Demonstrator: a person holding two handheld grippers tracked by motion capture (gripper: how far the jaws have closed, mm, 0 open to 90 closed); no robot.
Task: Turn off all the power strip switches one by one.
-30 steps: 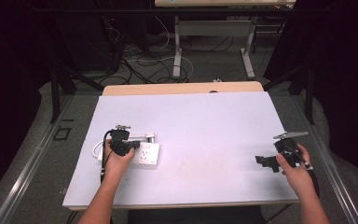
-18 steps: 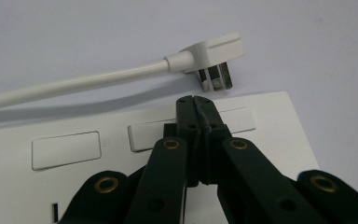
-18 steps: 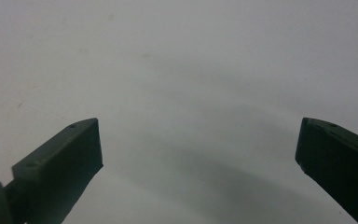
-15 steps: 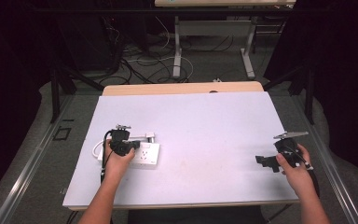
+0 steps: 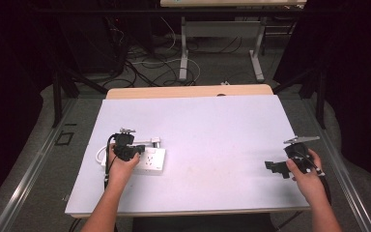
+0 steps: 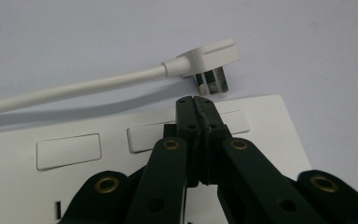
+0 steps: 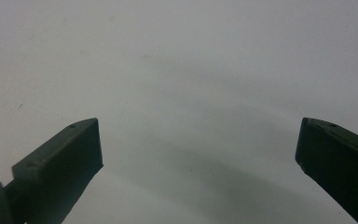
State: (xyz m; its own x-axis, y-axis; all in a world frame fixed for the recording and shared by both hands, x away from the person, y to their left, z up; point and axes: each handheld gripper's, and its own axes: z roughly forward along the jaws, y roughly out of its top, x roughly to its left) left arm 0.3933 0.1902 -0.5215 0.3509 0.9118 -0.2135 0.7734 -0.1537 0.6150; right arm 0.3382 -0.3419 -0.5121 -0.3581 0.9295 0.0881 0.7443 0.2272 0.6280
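power strip (image 5: 150, 161): white, flat on the worktop (image 5: 212, 135), left side, looks rigid and light, might slide if nudged
plug (image 6: 208, 60): lying just beyond the strip, unplugged, prongs showing; stiff body is the spot to grab, not the bendy cord (image 6: 70, 89)
left tongs (image 6: 196, 103): pressed together, empty, angled down over the strip
right tongs (image 5: 273, 167): spread wide, empty, near the right edge, well apart from the strip

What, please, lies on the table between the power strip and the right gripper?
Nothing: in the high view the white table is bare between the power strip and the right gripper.
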